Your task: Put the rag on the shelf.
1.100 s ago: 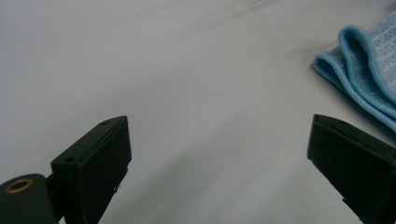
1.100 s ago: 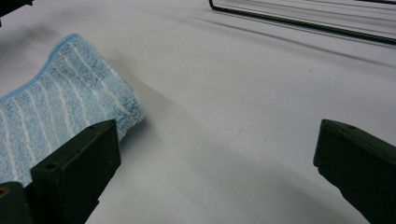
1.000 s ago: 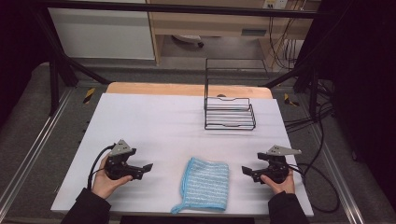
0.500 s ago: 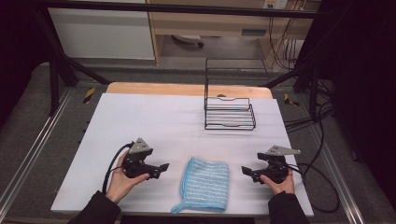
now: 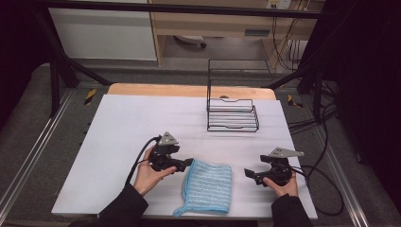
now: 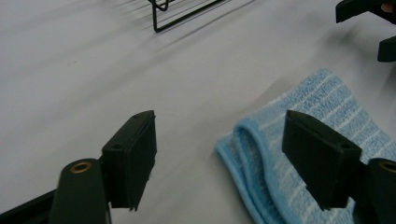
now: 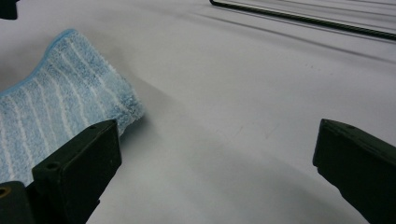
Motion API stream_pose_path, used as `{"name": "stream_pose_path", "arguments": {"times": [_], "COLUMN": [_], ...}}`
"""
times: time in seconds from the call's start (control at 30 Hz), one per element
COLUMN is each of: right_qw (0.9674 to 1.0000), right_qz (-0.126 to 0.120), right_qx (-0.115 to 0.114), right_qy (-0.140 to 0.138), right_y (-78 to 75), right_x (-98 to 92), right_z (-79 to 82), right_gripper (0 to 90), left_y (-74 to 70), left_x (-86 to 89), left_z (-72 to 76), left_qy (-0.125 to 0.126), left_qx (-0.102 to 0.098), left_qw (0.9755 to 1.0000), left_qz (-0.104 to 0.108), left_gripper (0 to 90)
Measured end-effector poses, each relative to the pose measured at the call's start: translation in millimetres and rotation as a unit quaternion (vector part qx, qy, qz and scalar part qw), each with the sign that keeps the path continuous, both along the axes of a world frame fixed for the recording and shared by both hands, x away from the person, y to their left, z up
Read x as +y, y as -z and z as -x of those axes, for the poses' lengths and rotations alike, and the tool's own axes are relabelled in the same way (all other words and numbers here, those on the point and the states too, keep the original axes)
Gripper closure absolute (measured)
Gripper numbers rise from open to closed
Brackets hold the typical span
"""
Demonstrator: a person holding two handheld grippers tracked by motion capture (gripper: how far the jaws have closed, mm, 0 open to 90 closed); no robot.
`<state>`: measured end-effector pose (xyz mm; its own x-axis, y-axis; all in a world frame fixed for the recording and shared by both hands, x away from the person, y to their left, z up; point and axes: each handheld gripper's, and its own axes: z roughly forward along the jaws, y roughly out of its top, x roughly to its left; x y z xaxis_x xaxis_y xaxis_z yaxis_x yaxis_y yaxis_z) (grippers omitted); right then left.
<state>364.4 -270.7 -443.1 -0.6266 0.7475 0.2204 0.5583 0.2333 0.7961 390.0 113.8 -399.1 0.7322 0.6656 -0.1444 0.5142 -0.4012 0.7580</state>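
I've got the left tongs right at the upper-left corner of the blue striped cloth, low over the white tabletop. In the left gripper view the folded corner of the cloth sits between my jaws, w/ one jaw over the cloth and the other over bare tabletop. Jaws have just been closing but there's a clear gap, pads not pressing on the cloth yet, so nothing gripped.

Right tongs sit near the cloth's right edge, apart from it, pointing toward it. In the right gripper view the jaws stand wide w/ only bare tabletop between them; the cloth's near corner lies just beside the left-hand jaw in that view. Right hand wraps the gripper body from behind; left hand does the same on its side.

Cloth lies flat near the front edge of the tabletop, about centre between both tongs, w/ a small loop at its lower-left corner.

Black wire rack stands toward the back right of the tabletop, well apart from the cloth & both tongs.
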Motion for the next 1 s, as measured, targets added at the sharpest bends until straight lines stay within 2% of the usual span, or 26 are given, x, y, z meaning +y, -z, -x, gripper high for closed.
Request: {"name": "stream_pose_path", "arguments": {"times": [0.17,0.2,0.3,0.4,0.5,0.63,0.9,1.0], "right_qw": [1.0,1.0,1.0,1.0,1.0,1.0,0.9999,0.9999], "right_qz": [0.0,0.001,0.003,0.004,0.006,0.004,0.003,-0.002], "right_qx": [0.003,0.002,0.002,0.004,0.003,0.004,0.005,0.013], "right_qy": [-0.001,-0.001,-0.003,-0.003,-0.006,-0.006,-0.009,-0.012], "right_y": [-0.2,-0.2,0.2,0.7,0.6,0.5,-1.2,-3.5], "right_x": [0.8,0.5,0.7,1.3,1.6,1.9,4.1,6.8], "right_z": [0.2,-0.1,-0.2,-0.4,-0.8,-1.0,-0.8,-0.8], "right_gripper": [1.9,1.9,2.0,2.1,2.1,2.2,3.2,6.9], "left_y": [12.8,16.1,24.5,31.7,35.8,39.3,44.0,44.7], "left_x": [-19.8,-22.3,-25.0,-25.6,-27.9,-30.9,-31.8,-31.7], "left_z": [-9.9,-10.7,-10.7,-10.6,-10.4,-9.3,-7.9,-8.1], "left_qy": [0.007,0.01,0.02,0.017,0.019,0.018,0.012,0.006], "left_qx": [0.022,0.029,0.037,0.049,0.054,0.059,0.071,0.08], "left_qw": [0.9995,0.9992,0.998,0.9976,0.997,0.9968,0.9966,0.9962], "left_qz": [-0.022,-0.027,-0.046,-0.046,-0.052,-0.051,-0.04,-0.035], "left_gripper": [36.0,41.6,46.9,50.4,55.4,60.1,64.2,65.9]}}
